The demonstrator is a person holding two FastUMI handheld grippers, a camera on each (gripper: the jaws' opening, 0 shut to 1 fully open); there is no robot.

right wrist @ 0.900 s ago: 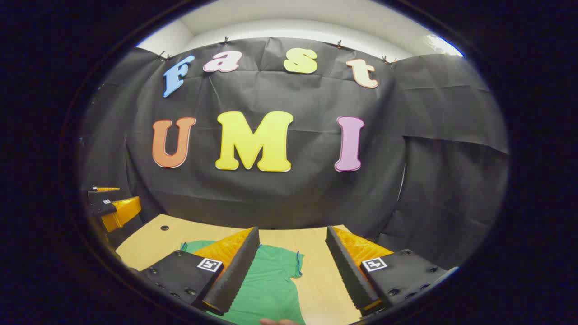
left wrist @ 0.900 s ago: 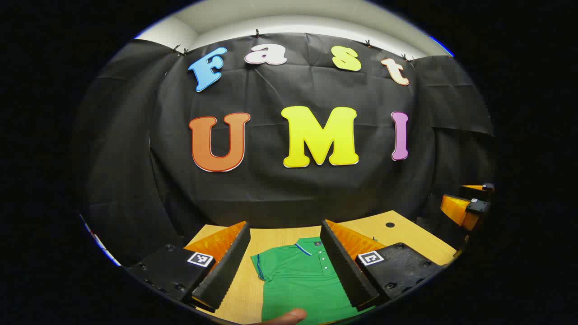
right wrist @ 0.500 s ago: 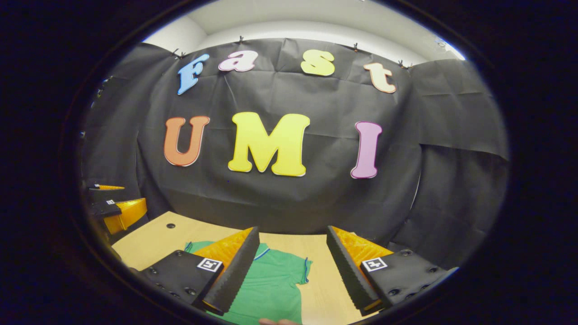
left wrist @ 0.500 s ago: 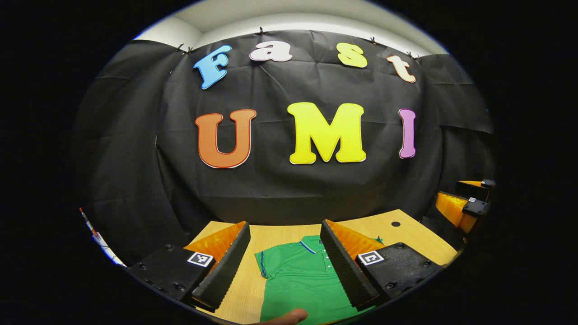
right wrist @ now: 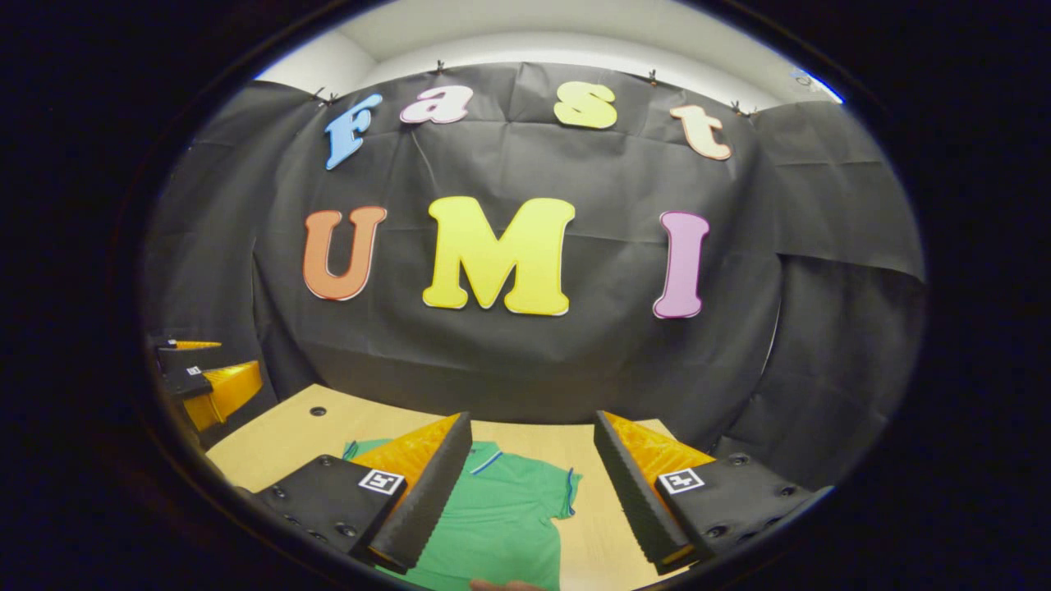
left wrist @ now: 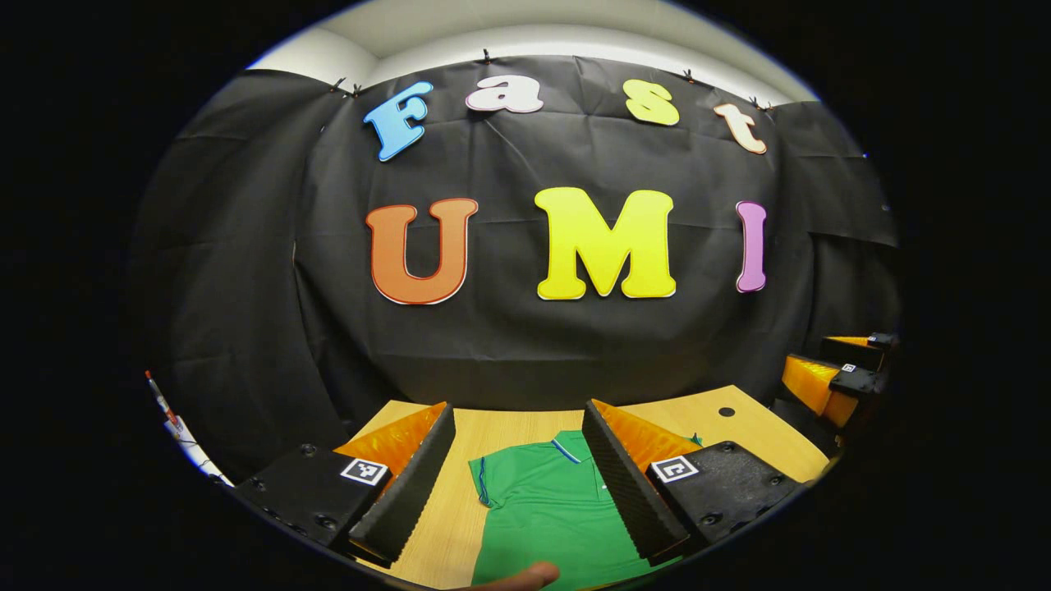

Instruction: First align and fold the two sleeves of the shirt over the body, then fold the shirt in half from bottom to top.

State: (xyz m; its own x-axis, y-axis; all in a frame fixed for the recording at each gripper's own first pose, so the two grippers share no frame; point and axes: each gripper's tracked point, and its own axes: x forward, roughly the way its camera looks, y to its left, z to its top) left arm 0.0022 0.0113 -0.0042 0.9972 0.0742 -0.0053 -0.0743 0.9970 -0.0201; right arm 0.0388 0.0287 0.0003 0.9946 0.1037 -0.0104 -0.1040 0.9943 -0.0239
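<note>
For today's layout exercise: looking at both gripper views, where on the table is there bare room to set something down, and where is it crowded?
Bare wood lies between the shirt collar and the black cloth, on the table corner around the small hole, and beside each sleeve. The middle is crowded: the shirt covers it, under the open left gripper and open right gripper.

Even bright overhead light, strip of pale ceiling glowing at twelve o'clock in both views, sharp focus throughout, strong fisheye bending toward edges, soft faint shadows
</note>
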